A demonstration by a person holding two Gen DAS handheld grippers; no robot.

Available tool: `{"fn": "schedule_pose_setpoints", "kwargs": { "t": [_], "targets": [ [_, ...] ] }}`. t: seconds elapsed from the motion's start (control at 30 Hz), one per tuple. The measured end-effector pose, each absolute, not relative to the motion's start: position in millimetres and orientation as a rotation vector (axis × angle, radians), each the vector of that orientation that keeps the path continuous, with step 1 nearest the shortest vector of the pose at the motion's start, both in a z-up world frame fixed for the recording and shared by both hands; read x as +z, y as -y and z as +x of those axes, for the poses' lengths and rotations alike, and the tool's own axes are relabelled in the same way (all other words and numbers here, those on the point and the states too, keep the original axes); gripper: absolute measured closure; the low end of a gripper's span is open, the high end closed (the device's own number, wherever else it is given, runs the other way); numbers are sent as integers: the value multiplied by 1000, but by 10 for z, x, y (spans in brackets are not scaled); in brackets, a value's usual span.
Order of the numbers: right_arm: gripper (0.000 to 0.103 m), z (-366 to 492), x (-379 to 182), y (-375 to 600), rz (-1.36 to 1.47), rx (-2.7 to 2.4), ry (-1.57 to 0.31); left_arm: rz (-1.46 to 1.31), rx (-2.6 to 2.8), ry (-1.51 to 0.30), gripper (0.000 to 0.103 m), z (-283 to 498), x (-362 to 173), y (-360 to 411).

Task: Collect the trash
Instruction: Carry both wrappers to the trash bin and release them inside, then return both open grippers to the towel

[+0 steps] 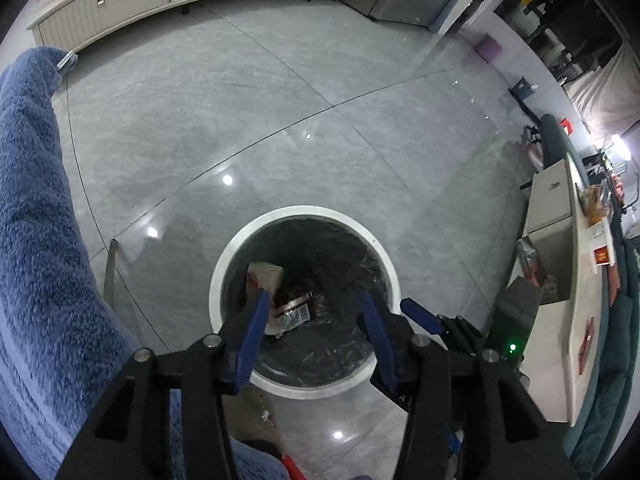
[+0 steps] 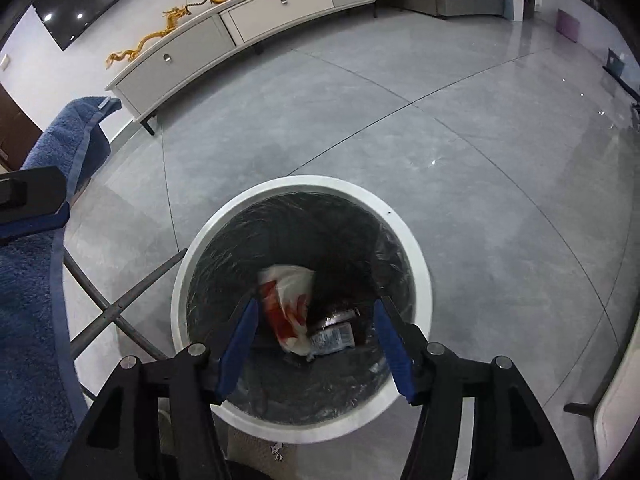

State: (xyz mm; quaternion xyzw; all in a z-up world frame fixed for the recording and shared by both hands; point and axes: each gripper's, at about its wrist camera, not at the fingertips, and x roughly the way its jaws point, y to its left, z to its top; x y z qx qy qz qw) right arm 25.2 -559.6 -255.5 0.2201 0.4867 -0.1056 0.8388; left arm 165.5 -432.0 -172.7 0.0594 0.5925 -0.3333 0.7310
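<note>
A round white trash bin (image 1: 218, 280) with a black liner stands on the grey floor; it also shows in the right wrist view (image 2: 420, 256). My left gripper (image 1: 314, 300) is open above the bin's mouth, with a small grey-white carton (image 1: 265, 275) at its left fingertip, seemingly inside the bin. My right gripper (image 2: 316, 306) is open above the bin. Below it a white and red plastic wrapper (image 2: 288, 304) lies or falls in the bin, beside a printed packet (image 2: 332, 338) at the bottom. The packet also shows in the left wrist view (image 1: 294, 314).
A blue fluffy towel (image 1: 36, 240) hangs at the left over a metal frame (image 2: 120, 304). A long white cabinet (image 2: 248, 24) stands along the far wall. A white table (image 1: 576, 300) with packets and a teal sofa (image 1: 612, 360) are at the right.
</note>
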Motion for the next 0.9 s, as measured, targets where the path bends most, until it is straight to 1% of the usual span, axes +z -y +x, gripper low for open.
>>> {"fn": "schedule_pose_setpoints", "kwargs": {
  "t": [0.1,0.2,0.3,0.4,0.53,0.8,0.83,0.9],
  "targets": [
    [45,171,-2404,5549,455,-230,-1004,119,-736,-1234,56,1550,-1535,4199],
    [45,161,-2151,5468,438,-226,-966,94,-730,-1129,56,1435,-1216,4019],
    [45,109,-1838,5330,406,-205,-908,79,-712,-1023,56,1293,-858,3759],
    [45,69,-1496,5137,375,-166,-842,105,-707,-960,56,1127,-572,3546],
    [45,19,-1057,4774,318,-92,-760,109,-659,-877,56,876,-219,2958],
    [45,-12,-427,3913,215,69,-667,42,-493,-795,56,483,58,1606],
    [45,-30,-388,3812,203,82,-661,30,-466,-785,55,434,79,1387],
    [45,-45,-290,3569,174,114,-650,5,-420,-775,47,361,93,1040]
  ]
}}
